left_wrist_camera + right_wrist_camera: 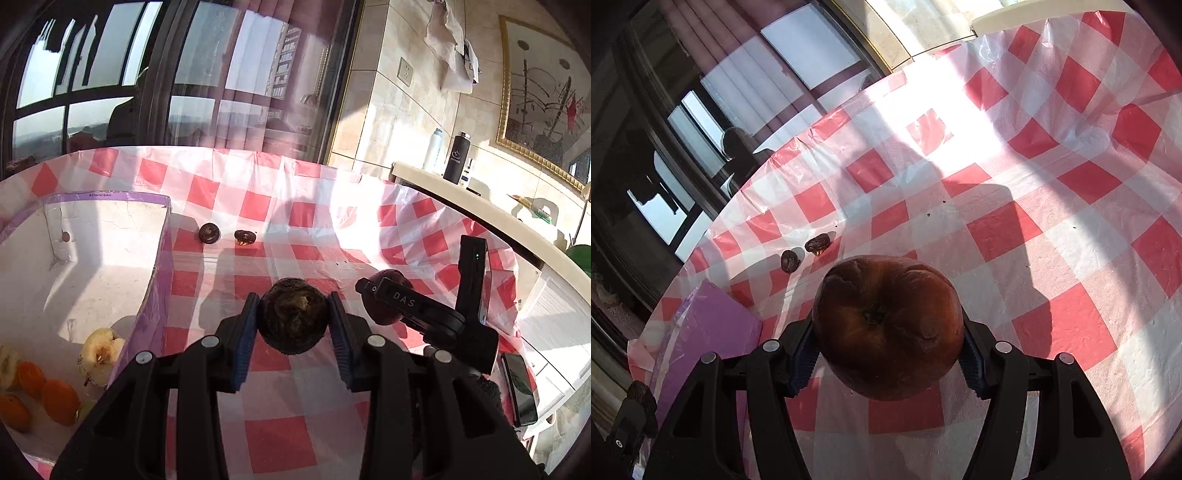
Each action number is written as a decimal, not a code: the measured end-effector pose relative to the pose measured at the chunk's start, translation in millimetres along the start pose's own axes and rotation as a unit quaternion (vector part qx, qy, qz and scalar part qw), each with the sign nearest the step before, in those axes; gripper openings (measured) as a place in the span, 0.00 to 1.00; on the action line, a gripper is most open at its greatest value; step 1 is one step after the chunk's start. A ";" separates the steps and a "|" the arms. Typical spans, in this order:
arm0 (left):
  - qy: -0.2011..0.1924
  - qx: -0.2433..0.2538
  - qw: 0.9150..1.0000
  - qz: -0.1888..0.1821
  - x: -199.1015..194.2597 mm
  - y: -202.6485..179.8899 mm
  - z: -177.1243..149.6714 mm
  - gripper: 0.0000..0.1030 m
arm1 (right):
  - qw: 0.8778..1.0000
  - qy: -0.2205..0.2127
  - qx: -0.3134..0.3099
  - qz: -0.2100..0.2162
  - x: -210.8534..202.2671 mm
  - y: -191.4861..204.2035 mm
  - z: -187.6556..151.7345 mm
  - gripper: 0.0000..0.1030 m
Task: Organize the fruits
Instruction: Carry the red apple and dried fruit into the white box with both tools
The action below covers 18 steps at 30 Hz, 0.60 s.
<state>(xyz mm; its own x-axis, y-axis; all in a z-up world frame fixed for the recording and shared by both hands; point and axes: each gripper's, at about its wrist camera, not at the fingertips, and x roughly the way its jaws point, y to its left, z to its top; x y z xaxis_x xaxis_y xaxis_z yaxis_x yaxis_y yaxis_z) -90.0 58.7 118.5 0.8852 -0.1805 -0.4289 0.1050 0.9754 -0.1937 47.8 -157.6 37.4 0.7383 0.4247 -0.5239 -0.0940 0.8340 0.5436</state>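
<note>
The dark round fruit sits clamped between the blue pads of the left hand-held gripper, above the checked cloth on the counter. The brown wrinkled fruit is clamped in the right hand-held gripper, also over the cloth. Two small dark fruits lie farther back, near the purple-edged tray. The tray holds an apple piece and orange segments.
</note>
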 end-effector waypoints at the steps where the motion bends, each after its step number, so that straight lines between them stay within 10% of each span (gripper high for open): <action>1: -0.015 -0.003 1.000 0.007 -13.3 6.1 7.2 0.36 | 1.000 0.001 -0.015 0.020 -1.0 19.3 -2.6 0.61; 10: -0.056 -0.058 0.985 0.152 -65.5 119.3 53.3 0.36 | 0.960 0.042 -0.181 0.208 -5.2 197.9 -19.1 0.61; 18: 0.028 -0.114 0.971 0.207 -39.9 202.7 49.0 0.36 | 0.916 0.152 -0.321 0.184 41.8 279.1 -58.9 0.61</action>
<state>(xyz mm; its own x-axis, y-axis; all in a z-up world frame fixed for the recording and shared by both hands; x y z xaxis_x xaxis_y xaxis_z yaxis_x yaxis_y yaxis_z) -81.8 269.8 139.5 0.8033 0.2091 -0.5576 -0.3644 0.9132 -0.1826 13.1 113.7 128.5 0.3667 0.7159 -0.5941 -0.7451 0.6084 0.2732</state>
